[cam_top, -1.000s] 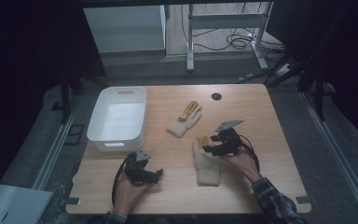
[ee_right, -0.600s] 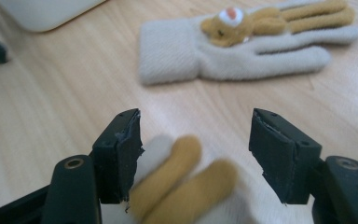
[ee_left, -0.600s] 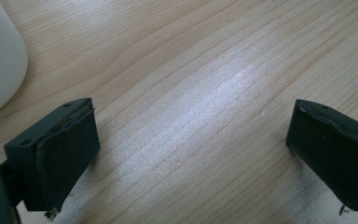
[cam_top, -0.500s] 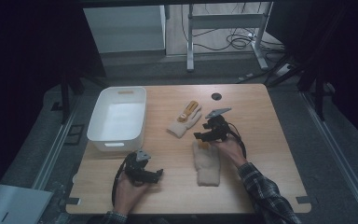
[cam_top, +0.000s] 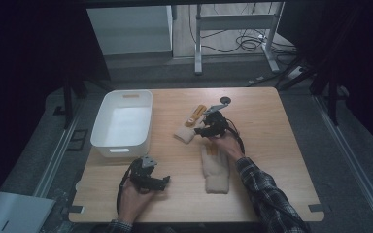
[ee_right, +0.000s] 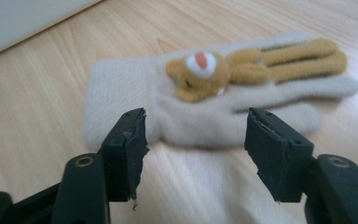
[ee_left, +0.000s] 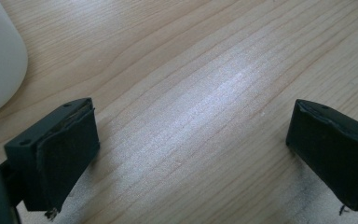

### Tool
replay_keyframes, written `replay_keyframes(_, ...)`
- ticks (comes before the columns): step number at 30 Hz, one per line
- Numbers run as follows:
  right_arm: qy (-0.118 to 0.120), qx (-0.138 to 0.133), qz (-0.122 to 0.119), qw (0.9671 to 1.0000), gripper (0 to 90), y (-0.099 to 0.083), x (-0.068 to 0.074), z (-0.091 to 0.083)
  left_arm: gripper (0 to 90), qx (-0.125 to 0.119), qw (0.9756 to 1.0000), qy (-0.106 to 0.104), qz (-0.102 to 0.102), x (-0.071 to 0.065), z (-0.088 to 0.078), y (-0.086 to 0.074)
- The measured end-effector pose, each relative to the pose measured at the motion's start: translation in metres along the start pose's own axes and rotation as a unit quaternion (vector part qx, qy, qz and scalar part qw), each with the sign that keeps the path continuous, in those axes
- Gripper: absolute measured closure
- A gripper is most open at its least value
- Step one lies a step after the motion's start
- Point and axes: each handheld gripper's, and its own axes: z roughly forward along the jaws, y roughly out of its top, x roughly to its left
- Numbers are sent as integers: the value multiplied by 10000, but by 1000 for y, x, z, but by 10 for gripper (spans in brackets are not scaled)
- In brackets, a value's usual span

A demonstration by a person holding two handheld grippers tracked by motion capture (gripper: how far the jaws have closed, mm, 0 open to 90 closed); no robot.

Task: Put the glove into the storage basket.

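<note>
Room: dark, with a wooden counter [cam_top: 272,145].
Glove: far glove [ee_right: 205,100] lies at twelve o'clock from right tongs [ee_right: 193,154].
Tongs: both released; the right have just been closing, gripping nothing; left tongs [ee_left: 191,158] idle.
Risk: the pads may pinch only loose cloth, so it slips.
Count: two gloves, near glove [cam_top: 214,170]; one bin [cam_top: 121,141].

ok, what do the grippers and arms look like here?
Both grippers are black with two blocky jaws and frayed black pads. Left gripper and right gripper each carry a grey three-cornered plate and a trailing black cable. The right forearm wears a dark plaid sleeve.
</note>
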Motion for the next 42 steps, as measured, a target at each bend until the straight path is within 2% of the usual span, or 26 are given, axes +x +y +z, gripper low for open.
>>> replay_keyframes(7,-87,25,-51,9999,408,12,-2,21,22,-3,10000,-5,-4,0,0,0)
replay_keyframes(14,-130,86,5,9999,389,19,-4,41,22,-4,10000,-6,-4,0,0,0)
replay_keyframes(17,-213,149,-81,9996,387,20,-5,49,22,-4,10000,-6,-5,0,0,0)
replay_keyframes(21,-328,250,-205,9989,477,21,-4,54,22,-4,10000,-6,-5,0,0,0)
replay_keyframes(23,-230,214,-123,9994,563,20,-5,54,22,-5,10000,-6,-5,0,0,0)
replay_keyframes(29,-251,271,-51,9993,651,20,-4,50,22,-5,10000,-5,-5,0,0,0)
replay_keyframes(36,-149,215,40,9997,664,22,-7,39,22,-3,10000,-7,-5,0,0,0)
replay_keyframes(42,-51,92,-32,9999,663,28,-5,23,22,-4,10000,-6,-6,0,0,0)
